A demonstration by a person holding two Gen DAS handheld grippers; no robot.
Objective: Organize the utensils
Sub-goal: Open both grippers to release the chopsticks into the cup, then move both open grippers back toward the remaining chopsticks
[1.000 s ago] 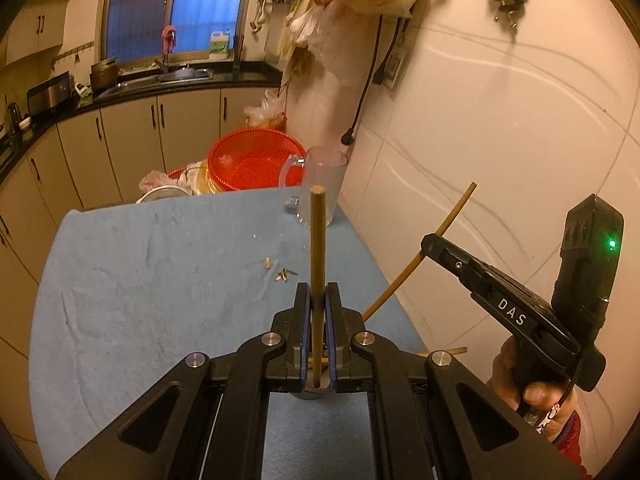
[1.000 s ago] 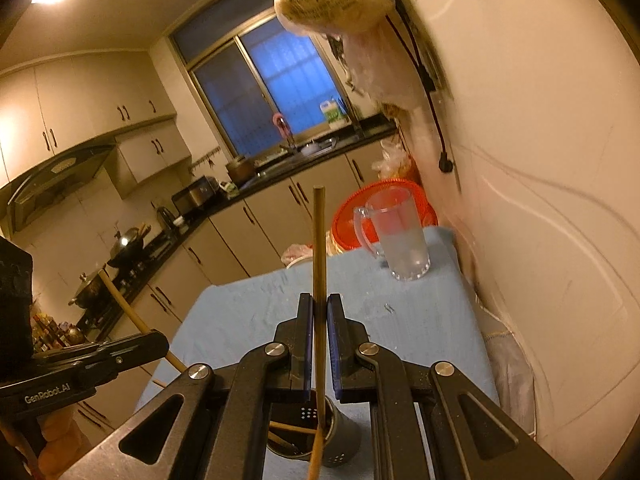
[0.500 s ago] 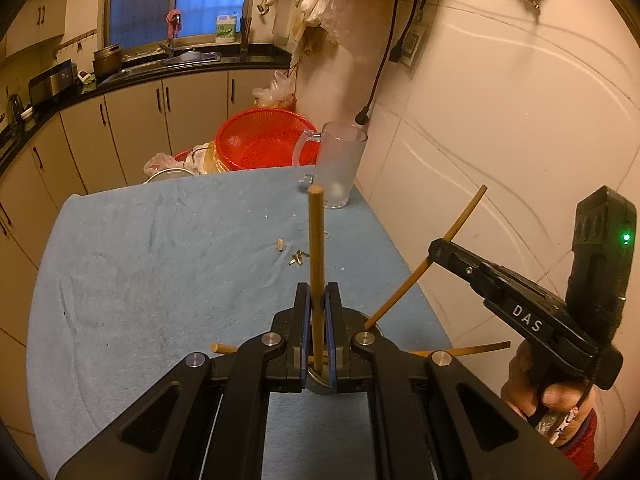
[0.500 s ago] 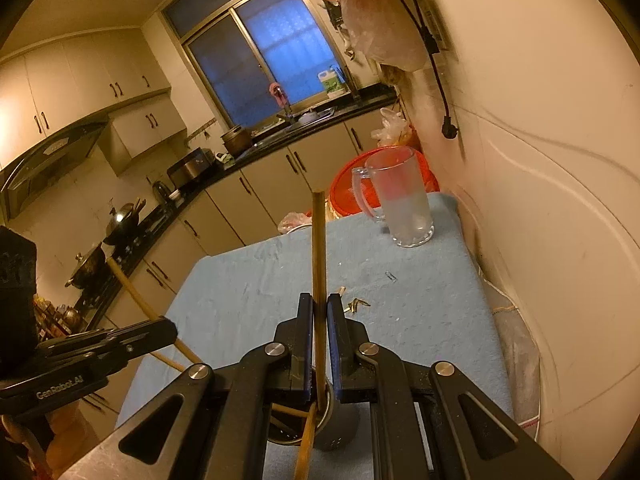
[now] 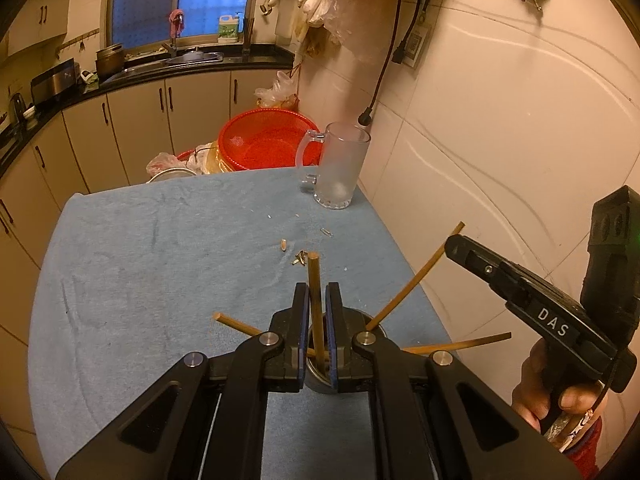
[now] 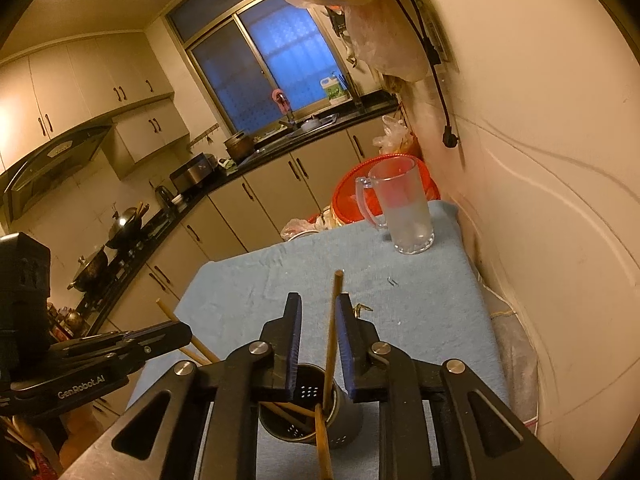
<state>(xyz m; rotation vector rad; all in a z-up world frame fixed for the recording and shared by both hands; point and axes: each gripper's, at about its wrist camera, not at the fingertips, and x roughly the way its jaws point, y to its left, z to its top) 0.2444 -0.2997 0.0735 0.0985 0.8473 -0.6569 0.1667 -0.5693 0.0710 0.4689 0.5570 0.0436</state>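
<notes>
Chopstick [image 6: 331, 344] stands in holder [image 6: 312, 420], between my right gripper [image 6: 318, 312] jaws, spread, not gripping. Left gripper [image 5: 316, 312] barely parted around second chopstick [image 5: 316, 304] over holder; grip uncertain. Next, I judge: lift both clear.

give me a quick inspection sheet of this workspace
surface: table under a blue cloth, wrinkled.
job's things: metal holder with several chopsticks; one chopstick between the left fingers, another chopstick between the right fingers, both with lower ends in the holder.
clutter: glass mug at the far corner; small bits on the cloth.
grippers: left gripper slightly open; right gripper open.
cables: black cord hanging on the wall.
surroundings: red basket, cabinets, sink, window.
</notes>
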